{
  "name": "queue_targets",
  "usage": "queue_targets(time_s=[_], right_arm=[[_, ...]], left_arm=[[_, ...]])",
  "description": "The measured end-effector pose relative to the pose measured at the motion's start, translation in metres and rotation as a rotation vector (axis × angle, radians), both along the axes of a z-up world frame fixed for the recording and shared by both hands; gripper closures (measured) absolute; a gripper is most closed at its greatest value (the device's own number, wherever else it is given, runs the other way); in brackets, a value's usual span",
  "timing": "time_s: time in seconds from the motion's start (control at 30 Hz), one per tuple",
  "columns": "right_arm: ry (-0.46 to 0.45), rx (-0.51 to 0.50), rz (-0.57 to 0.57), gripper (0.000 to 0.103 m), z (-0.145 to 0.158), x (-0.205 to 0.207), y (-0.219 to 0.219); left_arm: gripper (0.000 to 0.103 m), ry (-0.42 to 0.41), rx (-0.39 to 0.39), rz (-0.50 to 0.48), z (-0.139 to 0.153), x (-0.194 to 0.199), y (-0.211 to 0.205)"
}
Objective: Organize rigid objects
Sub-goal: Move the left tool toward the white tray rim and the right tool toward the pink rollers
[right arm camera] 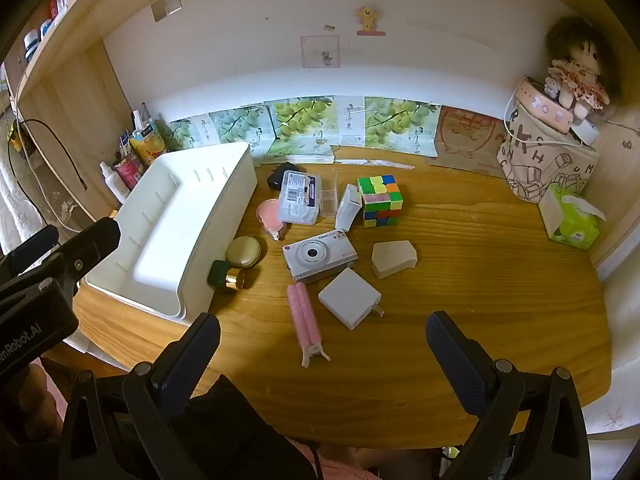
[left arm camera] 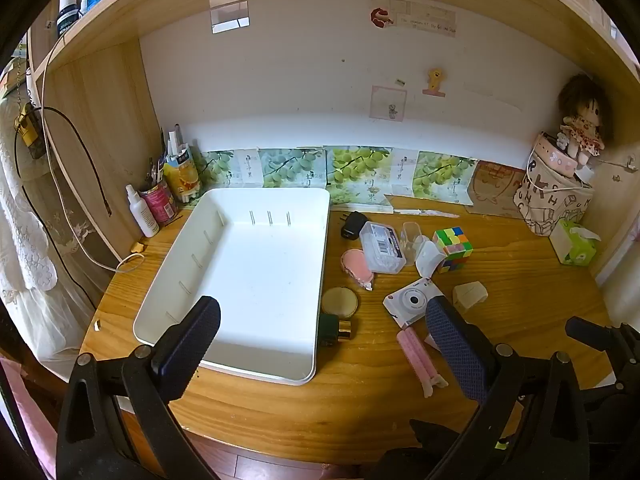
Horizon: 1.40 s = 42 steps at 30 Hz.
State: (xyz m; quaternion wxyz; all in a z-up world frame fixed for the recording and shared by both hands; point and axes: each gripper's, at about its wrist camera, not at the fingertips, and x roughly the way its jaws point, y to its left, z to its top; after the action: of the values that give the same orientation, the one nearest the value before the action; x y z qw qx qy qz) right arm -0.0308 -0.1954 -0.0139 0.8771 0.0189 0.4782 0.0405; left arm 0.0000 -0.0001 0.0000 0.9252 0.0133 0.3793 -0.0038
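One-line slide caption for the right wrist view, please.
Open right hand-held gripper above a wooden desk strewn with small items beside an empty white tray.

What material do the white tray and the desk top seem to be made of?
The white tray looks like moulded plastic with a smooth, slightly glossy finish: rounded corners, thin walls, ribs formed on the inside. The desk top looks like wood or wood-grain laminate, with visible grain lines and a light sheen; which one is unclear.
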Motion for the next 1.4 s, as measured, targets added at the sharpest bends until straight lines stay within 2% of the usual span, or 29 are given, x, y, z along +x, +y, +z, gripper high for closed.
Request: queue_targets(time_s=[0.8, 1.13, 1.3, 1.4], right_arm=[[-0.006, -0.005, -0.005, 0.000, 0.001, 0.000, 0.010], [-0.016, -0.010, -0.022, 0.000, -0.001, -0.004, 0.027], [-0.016, -0.002, -0.050, 0.000, -0.002, -0.007, 0.028], [-0.012, 0.003, -0.064, 0.000, -0.003, -0.009, 0.027]], left_arm=[[0.001, -0.004, -0.019, -0.014, 0.000, 0.004, 0.001], [0.001, 0.006, -0.040, -0.034, -0.005, 0.008, 0.017], [0.001, 0.033, -0.044, -0.042, -0.010, 0.016, 0.025], [0.001, 0.079, -0.055, -0.026, -0.017, 0.024, 0.033]])
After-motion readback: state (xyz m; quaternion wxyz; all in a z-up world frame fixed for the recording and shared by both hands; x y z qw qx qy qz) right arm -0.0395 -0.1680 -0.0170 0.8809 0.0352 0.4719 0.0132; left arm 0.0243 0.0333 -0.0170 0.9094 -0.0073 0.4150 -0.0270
